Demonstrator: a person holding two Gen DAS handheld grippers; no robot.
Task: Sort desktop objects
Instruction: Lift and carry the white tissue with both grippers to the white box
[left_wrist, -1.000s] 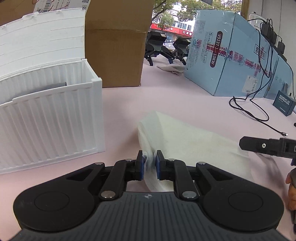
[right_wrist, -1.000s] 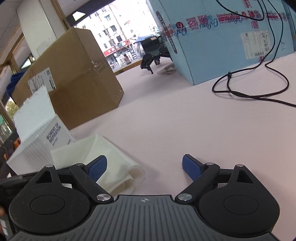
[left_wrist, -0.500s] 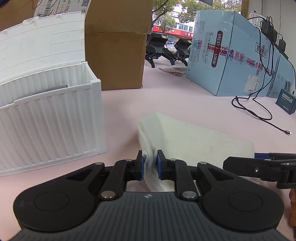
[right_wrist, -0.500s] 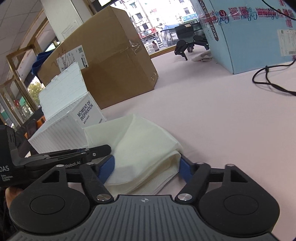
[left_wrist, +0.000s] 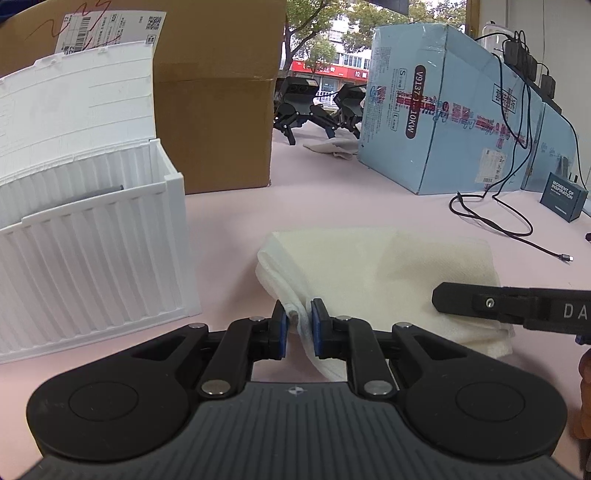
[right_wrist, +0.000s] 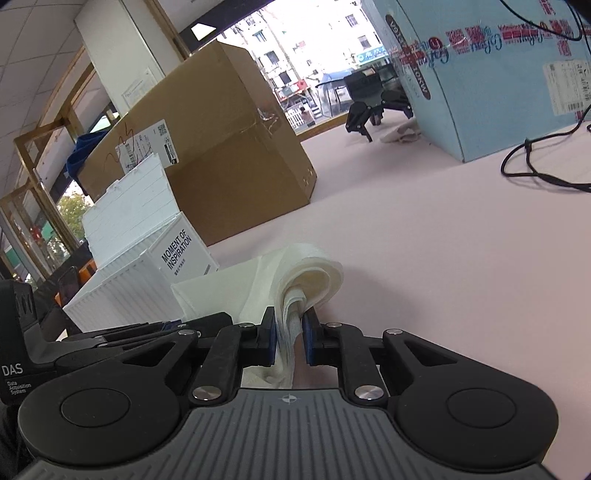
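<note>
Both grippers pinch the same folded white cloth (left_wrist: 373, 269) lying on the pink tabletop (left_wrist: 332, 192): the left gripper (left_wrist: 297, 325) has its blue pads pressed onto the cloth's near left corner, just beside the white ribbed box (left_wrist: 92, 254). Seen from its own camera, the right gripper (right_wrist: 289, 339) clamps a bunched edge of the cloth between its pads, the fabric rising in a rolled fold directly ahead of its fingertips.
</note>
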